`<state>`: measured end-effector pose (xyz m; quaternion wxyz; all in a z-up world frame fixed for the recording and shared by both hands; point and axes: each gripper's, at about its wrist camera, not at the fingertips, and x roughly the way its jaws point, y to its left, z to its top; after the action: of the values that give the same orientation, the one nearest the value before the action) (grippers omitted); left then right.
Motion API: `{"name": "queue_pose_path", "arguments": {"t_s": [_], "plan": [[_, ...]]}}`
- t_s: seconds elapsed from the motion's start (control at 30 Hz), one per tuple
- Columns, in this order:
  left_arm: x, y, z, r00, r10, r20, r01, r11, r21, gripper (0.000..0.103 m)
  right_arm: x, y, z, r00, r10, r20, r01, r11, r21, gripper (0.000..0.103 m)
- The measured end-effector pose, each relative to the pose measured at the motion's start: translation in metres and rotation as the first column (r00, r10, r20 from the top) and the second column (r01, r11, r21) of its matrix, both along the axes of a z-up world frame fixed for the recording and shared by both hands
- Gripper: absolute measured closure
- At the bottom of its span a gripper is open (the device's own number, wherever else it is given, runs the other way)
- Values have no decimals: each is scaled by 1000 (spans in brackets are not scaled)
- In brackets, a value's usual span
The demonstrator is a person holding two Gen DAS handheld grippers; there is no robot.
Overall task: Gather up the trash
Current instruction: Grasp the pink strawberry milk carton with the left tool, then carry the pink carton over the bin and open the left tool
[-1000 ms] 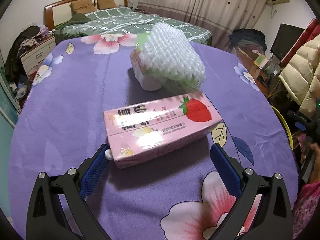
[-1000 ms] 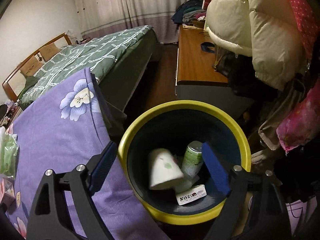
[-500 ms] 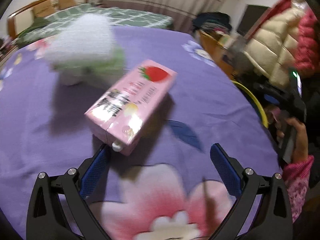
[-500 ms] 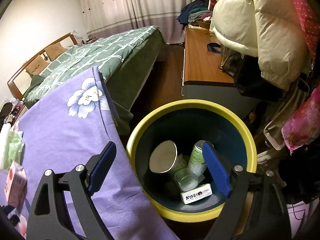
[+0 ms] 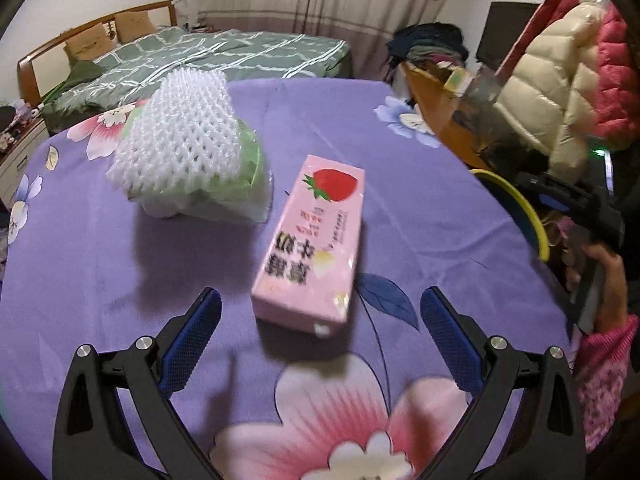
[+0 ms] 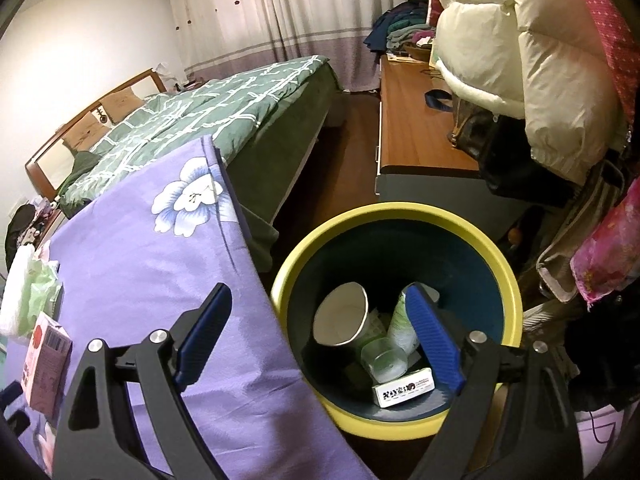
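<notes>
The pink milk carton [image 5: 316, 240] lies on the worktop [image 5: 420, 216], just ahead of the wide-open left gripper [image 5: 320, 336] (right gripper [image 6: 320, 336] also open, empty, above the bin [image 6: 508, 264]). Straddle its long sides squarely before closing.

Open cloth at lower frame, clutter at upper left

Bare counter [image 5: 432, 216] flanks the pink carton [image 5: 316, 244]; the foam net bundle [image 5: 180, 152] crowds its left. The bin [image 6: 400, 216] mouth gapes unobstructed.
</notes>
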<state>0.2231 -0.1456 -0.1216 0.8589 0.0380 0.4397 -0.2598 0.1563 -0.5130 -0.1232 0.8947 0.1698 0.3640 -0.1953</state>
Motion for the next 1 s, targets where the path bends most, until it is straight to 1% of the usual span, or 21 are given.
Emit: {"name": "queue_pose_path", "arguments": {"t_s": [0.17,0.3,0.37,0.4,0.43,0.53,0.6,0.67,0.7,0.73,0.83,1.0], "plan": [[25,-16,-9,1000,10,-9,-10,997,72,5,-2,-1,1,1000,-4,7,4,1000,2,19],[37,-29,-19,1000,30,-11,-28,991,129,5,-4,-7,-1,1000,-9,10,9,1000,13,18],[41,-35,-23,999,33,-16,-31,990,141,10,-3,-10,-2,1000,-11,3,11,1000,19,18],[43,-38,-25,999,36,-26,-32,989,145,16,-3,-10,-1,1000,-10,2,10,1000,18,18],[45,-40,-27,999,38,-35,-32,988,148,21,-3,-10,0,1000,-8,2,8,1000,15,18],[45,-51,-31,999,40,-16,-36,983,183,24,-3,-8,2,1000,-1,2,1,1000,11,18],[43,-58,-31,999,31,-7,-29,982,189,31,-2,-7,4,1000,4,1,-4,1000,9,18],[40,-63,-30,1000,23,3,-23,981,194,42,-1,-4,4,1000,9,0,-9,1000,3,18],[38,-66,-29,1000,15,6,-15,981,192,45,0,-3,5,1000,13,1,-13,1000,2,18],[37,-68,-28,1000,6,8,-8,982,190,52,0,-1,5,1000,17,1,-17,1000,0,18],[34,-71,-26,1000,-12,2,11,987,163,53,1,3,7,1000,29,3,-29,1000,-6,18],[21,-82,-12,998,-31,54,21,986,167,53,-4,3,8,999,36,11,-36,999,-6,18]]}}
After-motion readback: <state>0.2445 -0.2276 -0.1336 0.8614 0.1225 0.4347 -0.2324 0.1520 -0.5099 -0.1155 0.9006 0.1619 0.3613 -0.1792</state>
